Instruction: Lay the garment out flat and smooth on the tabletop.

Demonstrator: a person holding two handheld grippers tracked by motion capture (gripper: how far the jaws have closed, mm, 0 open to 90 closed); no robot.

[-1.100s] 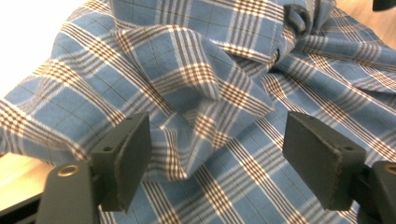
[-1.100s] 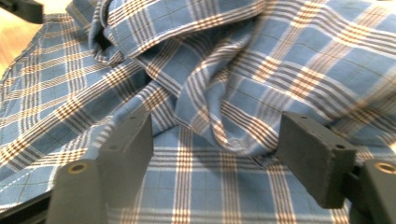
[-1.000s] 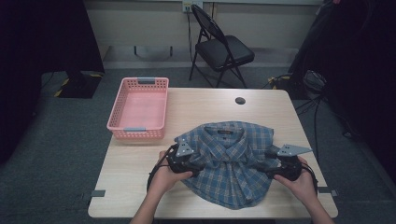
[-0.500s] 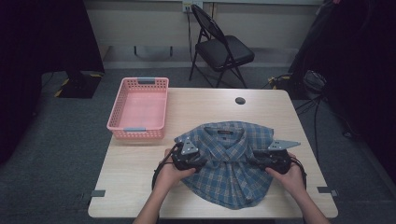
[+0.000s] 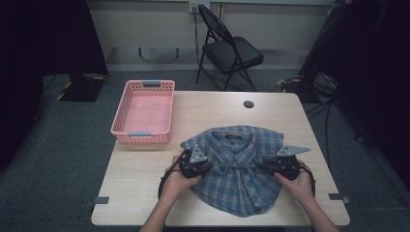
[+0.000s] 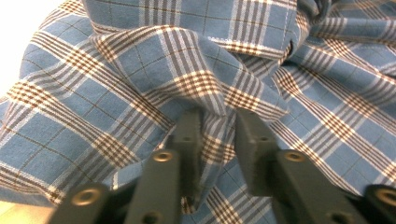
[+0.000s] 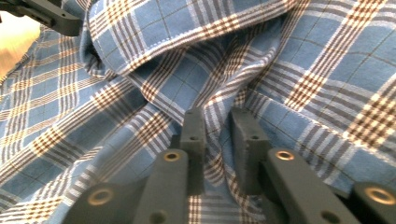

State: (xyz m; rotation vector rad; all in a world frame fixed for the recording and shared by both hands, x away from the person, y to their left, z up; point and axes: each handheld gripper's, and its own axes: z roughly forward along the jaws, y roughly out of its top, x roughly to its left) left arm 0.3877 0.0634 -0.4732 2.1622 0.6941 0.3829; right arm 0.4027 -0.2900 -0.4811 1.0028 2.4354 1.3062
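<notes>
Surroundings: a pink basket point(image 5: 143, 113) sits at the desk's point(image 5: 145, 183) far left, well apart from the plaid shirt point(image 5: 237, 179), with a small black disc point(image 5: 248, 104) near the far edge and a folding chair point(image 5: 227, 46) beyond. The shirt lies crumpled at the near centre. Left hand-held gripper point(image 6: 218, 135) and right hand-held gripper point(image 7: 218, 133) have just been closing (each nearly together), each pinching a raised fold of shirt fabric. The collar label is unreadable.
</notes>
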